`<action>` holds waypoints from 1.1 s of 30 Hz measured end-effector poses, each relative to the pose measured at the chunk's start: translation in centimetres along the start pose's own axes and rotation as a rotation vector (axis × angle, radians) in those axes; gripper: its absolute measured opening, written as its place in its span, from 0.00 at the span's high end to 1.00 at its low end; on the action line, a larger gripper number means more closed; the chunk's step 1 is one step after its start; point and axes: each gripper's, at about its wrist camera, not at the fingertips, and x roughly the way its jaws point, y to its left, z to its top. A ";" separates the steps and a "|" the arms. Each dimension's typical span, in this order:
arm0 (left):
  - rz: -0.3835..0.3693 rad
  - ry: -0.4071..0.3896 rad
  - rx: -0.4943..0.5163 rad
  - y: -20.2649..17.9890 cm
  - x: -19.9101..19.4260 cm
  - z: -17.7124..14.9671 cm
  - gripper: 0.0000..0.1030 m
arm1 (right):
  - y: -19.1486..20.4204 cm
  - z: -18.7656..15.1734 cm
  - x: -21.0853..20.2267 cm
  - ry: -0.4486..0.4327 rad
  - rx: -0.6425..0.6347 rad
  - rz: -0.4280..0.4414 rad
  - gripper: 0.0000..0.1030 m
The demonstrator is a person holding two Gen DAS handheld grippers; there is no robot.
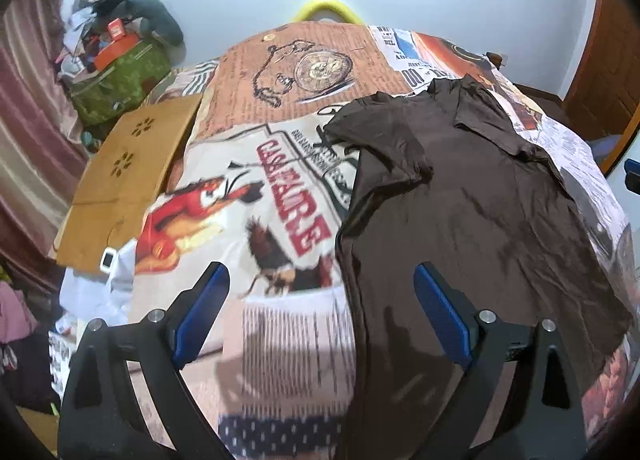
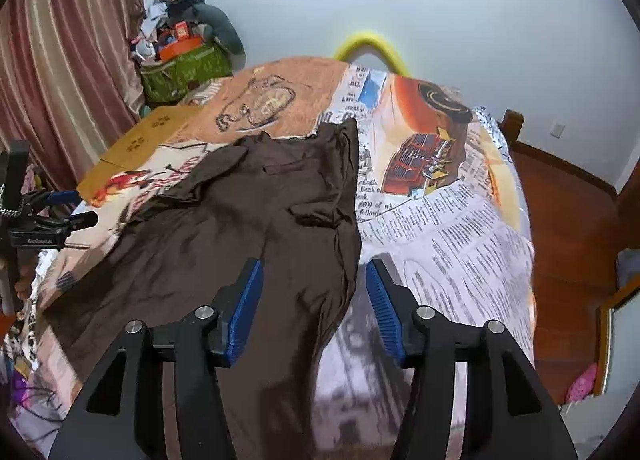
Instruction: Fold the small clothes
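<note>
Hovering left tool (image 1: 322,280) wide open, right tool (image 2: 314,272) half open, brown shirt (image 1: 472,196)

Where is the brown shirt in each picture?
Left wrist view: the brown shirt lies right of centre, reaching down past the right finger.
Right wrist view: the brown shirt lies centre-left, running under the left finger.
Shared landmark: the green bag by the curtain.

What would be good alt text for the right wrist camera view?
A brown shirt lies spread on a bed covered by a newspaper-print sheet. The right gripper hovers open over the shirt's right edge, its blue-padded fingers apart. The left gripper shows at far left.
</note>
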 end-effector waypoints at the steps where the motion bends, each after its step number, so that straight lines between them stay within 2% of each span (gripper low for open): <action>1: -0.004 0.006 -0.007 0.2 -0.5 -0.6 0.08 | 0.2 -0.4 -0.5 -0.006 0.001 0.000 0.47; 8: -0.019 0.071 -0.037 0.9 -1.1 -5.2 0.08 | 0.9 -4.2 -1.5 0.023 -0.004 0.001 0.45; 15: -0.069 0.157 -0.071 0.8 -0.6 -9.4 0.09 | 0.4 -9.3 -0.6 0.119 0.044 0.001 0.45; 19: -0.064 0.163 -0.093 0.8 -0.6 -11.1 0.12 | -0.3 -12.0 0.0 0.175 0.091 0.008 0.45; 22: -0.111 0.175 -0.141 1.5 -1.0 -11.9 0.23 | -0.7 -13.4 0.3 0.209 0.124 0.016 0.45; 26: -0.141 0.177 -0.137 1.2 -1.3 -12.6 0.29 | -1.0 -14.1 0.3 0.213 0.156 0.039 0.45; 28: -0.157 0.182 -0.125 0.7 -1.4 -12.8 0.39 | -0.9 -14.2 0.4 0.215 0.162 0.054 0.46; 29: -0.169 0.185 -0.123 0.6 -1.4 -12.8 0.44 | -0.7 -14.3 0.5 0.213 0.165 0.064 0.54; 31: -0.195 0.189 -0.122 0.2 -1.6 -12.8 0.63 | -0.2 -14.6 0.6 0.213 0.155 0.083 0.64; 32: -0.201 0.191 -0.116 -0.1 -1.7 -12.8 0.66 | 0.1 -14.6 0.6 0.211 0.150 0.091 0.72; 33: -0.199 0.190 -0.104 -0.5 -1.7 -12.7 0.72 | 0.4 -14.7 0.6 0.211 0.146 0.101 0.75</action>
